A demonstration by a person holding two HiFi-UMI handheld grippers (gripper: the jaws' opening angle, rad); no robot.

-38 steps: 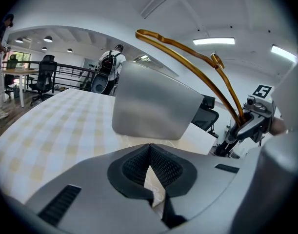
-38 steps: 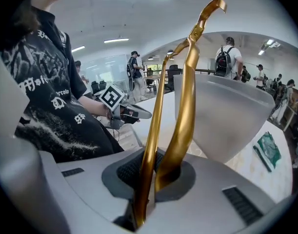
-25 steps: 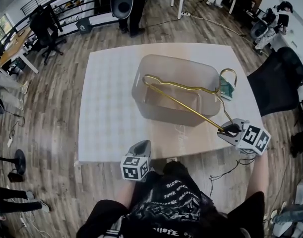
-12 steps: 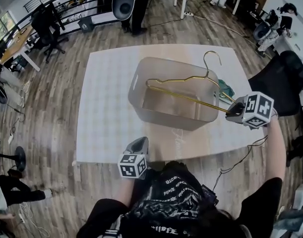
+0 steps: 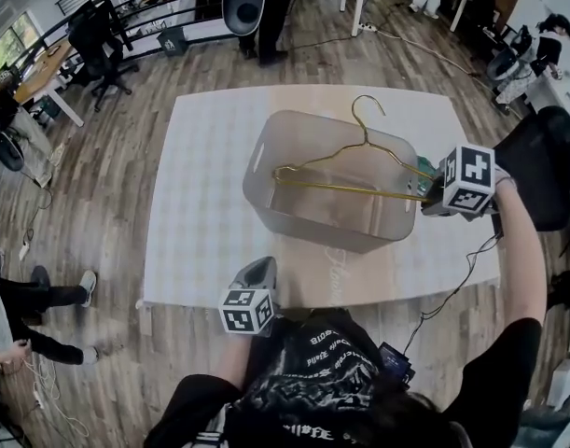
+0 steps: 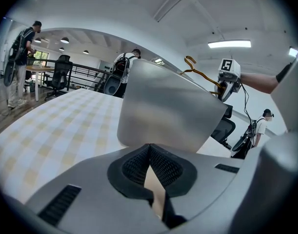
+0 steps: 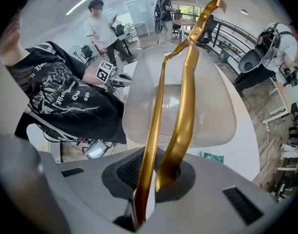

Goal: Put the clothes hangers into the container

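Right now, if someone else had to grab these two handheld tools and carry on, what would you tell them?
Right gripper: fingers shut on one corner of the gold hanger, which is held over the open container with its hook pointing away from you.
Left gripper: shut, empty, low at the near edge of the table.
Done: the hanger is picked up and over the container. Nothing seems to lie inside yet.
Left: lower it in and let go. A green item lies on the table beside the container; I can't tell what it is.
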